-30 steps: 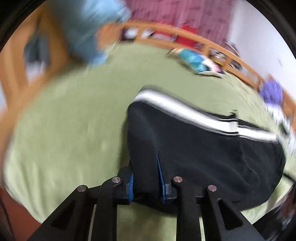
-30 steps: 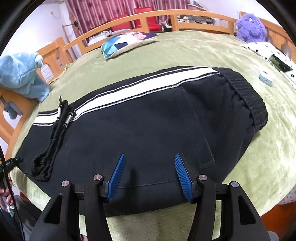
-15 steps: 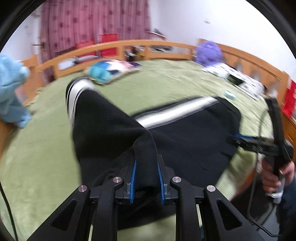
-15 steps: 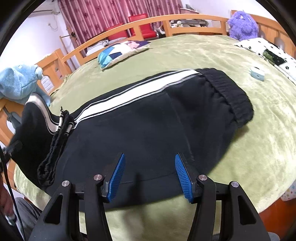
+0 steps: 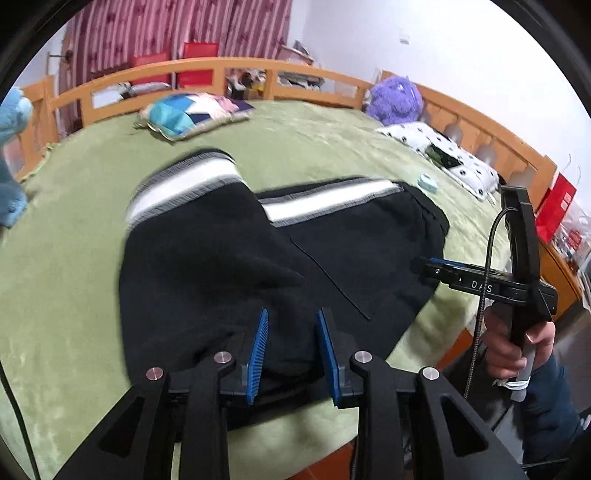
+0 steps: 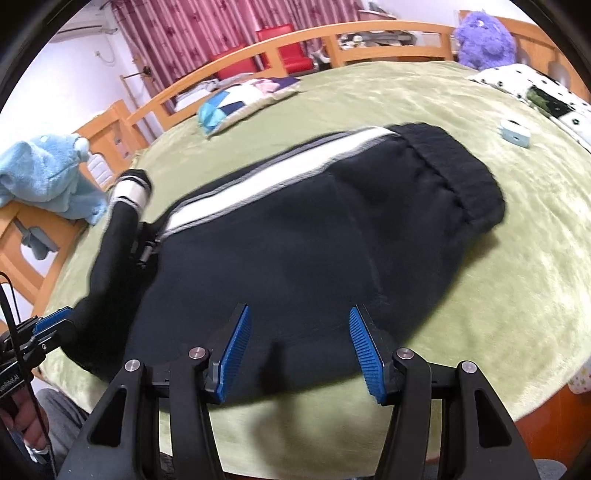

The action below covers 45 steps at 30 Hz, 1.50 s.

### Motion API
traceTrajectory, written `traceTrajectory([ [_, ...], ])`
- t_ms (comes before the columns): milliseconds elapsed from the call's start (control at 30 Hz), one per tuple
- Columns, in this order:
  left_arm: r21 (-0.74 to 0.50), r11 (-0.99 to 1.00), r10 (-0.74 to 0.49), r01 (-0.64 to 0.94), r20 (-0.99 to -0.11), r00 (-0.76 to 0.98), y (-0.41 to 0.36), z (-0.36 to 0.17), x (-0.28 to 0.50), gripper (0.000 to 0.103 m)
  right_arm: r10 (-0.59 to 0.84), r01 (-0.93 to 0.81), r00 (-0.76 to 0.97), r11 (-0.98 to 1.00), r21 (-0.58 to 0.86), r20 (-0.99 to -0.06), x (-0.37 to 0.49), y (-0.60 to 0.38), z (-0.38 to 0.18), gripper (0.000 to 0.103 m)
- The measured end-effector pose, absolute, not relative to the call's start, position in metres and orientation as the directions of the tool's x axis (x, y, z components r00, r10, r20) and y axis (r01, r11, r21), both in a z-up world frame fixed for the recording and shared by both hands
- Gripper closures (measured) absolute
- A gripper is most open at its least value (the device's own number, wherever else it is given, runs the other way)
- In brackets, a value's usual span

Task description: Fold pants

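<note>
A wide bed (image 5: 92, 229) with a green plush cover is seen, ringed by a wooden rail (image 5: 229, 70), with red patterned curtains (image 6: 207, 33) behind it. Black pants (image 6: 314, 251) with a white side stripe are spread across the near part of the bed; one end is folded over onto the rest at the left side. A purple plush toy (image 5: 395, 99) is set at the far rail, a blue plush toy (image 6: 44, 173) is draped on the rail at the left, and a patchwork pillow (image 5: 192, 114) is laid near the far edge. A spotted white cloth (image 5: 439, 147) and a small pale blue box (image 6: 513, 133) are seen at the right.

The left gripper (image 5: 291, 343) is poised over the folded edge; its jaws are opening, with black fabric between the blue pads, which are no longer pressed on it. The right gripper (image 6: 299, 347) is held released, jaws well apart above the near hem, nothing grasped. A hand (image 5: 517, 343) is wrapped round the right gripper's handle.
</note>
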<state>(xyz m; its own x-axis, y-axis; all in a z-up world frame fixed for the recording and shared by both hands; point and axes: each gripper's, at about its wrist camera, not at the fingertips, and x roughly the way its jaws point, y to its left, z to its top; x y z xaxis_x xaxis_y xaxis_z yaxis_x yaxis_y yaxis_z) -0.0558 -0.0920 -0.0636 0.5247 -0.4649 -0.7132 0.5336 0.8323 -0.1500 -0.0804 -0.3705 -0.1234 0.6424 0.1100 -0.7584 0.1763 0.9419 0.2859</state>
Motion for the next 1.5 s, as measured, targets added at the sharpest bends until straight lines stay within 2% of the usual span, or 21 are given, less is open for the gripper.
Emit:
traceTrajectory([
  [67, -0.152, 0.84, -0.461, 0.521, -0.706, 0.537, -0.084, -0.058, -0.056, 0.076, 0.137, 0.149, 0.651, 0.941, 0.302, -0.747, -0.073, -0.361, -0.117, 0.047],
  [100, -0.146, 0.853, -0.444, 0.501, -0.707, 0.551, -0.077, -0.056, -0.056, 0.066, 0.146, 0.139, 0.652, 0.941, 0.307, -0.744, -0.07, -0.357, -0.114, 0.047],
  [167, -0.14, 0.874, -0.421, 0.466, -0.698, 0.58, -0.062, -0.052, -0.054, 0.054, 0.17, 0.112, 0.657, 0.942, 0.317, -0.735, -0.062, -0.346, -0.107, 0.047],
  [300, -0.154, 0.903, -0.388, 0.4, -0.689, 0.612, -0.027, -0.053, -0.048, 0.053, 0.221, 0.052, 0.665, 0.939, 0.339, -0.713, -0.046, -0.316, -0.093, 0.047],
  [367, -0.162, 0.927, -0.347, 0.337, -0.707, 0.616, -0.005, -0.061, -0.039, 0.049, 0.251, 0.019, 0.668, 0.935, 0.354, -0.7, -0.038, -0.3, -0.086, 0.047],
  [500, -0.179, 0.955, -0.288, 0.236, -0.751, 0.594, 0.025, -0.082, -0.019, 0.049, 0.319, -0.051, 0.66, 0.922, 0.384, -0.68, -0.023, -0.263, -0.077, 0.047],
  [700, -0.262, 0.953, -0.303, 0.155, -0.766, 0.567, 0.052, -0.113, -0.005, 0.049, 0.317, -0.054, 0.575, 0.934, 0.352, -0.754, 0.006, -0.217, -0.112, 0.046],
  [733, -0.255, 0.955, -0.295, 0.15, -0.768, 0.568, 0.052, -0.116, -0.004, 0.049, 0.323, -0.044, 0.551, 0.932, 0.36, -0.77, 0.011, -0.212, -0.121, 0.052],
  [767, -0.241, 0.959, -0.282, 0.148, -0.769, 0.573, 0.051, -0.118, -0.004, 0.049, 0.331, -0.036, 0.532, 0.928, 0.37, -0.78, 0.015, -0.209, -0.127, 0.075],
  [833, -0.182, 0.974, -0.226, 0.135, -0.771, 0.595, 0.05, -0.121, -0.003, 0.049, 0.36, -0.07, 0.526, 0.921, 0.383, -0.771, 0.015, -0.2, -0.128, 0.092],
  [900, -0.178, 0.976, -0.215, 0.121, -0.774, 0.595, 0.049, -0.121, -0.001, 0.049, 0.346, -0.116, 0.581, 0.931, 0.346, -0.737, 0.009, -0.196, -0.112, 0.094],
  [1000, -0.227, 0.963, -0.267, 0.144, -0.768, 0.582, 0.04, -0.113, 0.001, 0.049, 0.396, -0.172, 0.622, 0.911, 0.376, -0.676, 0.005, -0.21, -0.082, 0.094],
  [1067, -0.214, 0.963, -0.268, 0.162, -0.761, 0.59, 0.028, -0.106, -0.001, 0.049, 0.369, -0.169, 0.639, 0.923, 0.345, -0.675, 0.008, -0.225, -0.068, 0.094],
  [1233, -0.181, 0.958, -0.282, 0.223, -0.73, 0.622, -0.001, -0.092, -0.008, 0.047, 0.299, -0.133, 0.686, 0.948, 0.289, -0.664, 0.008, -0.287, -0.046, 0.094],
  [1400, -0.215, 0.941, -0.33, 0.259, -0.748, 0.577, -0.037, -0.091, -0.004, 0.047, 0.183, -0.076, 0.745, 0.979, 0.191, -0.641, -0.002, -0.36, -0.018, 0.094],
  [1500, -0.215, 0.93, -0.352, 0.299, -0.759, 0.547, -0.063, -0.09, -0.007, 0.047, 0.11, -0.001, 0.748, 0.986, 0.164, -0.655, -0.009, -0.42, -0.022, 0.094],
])
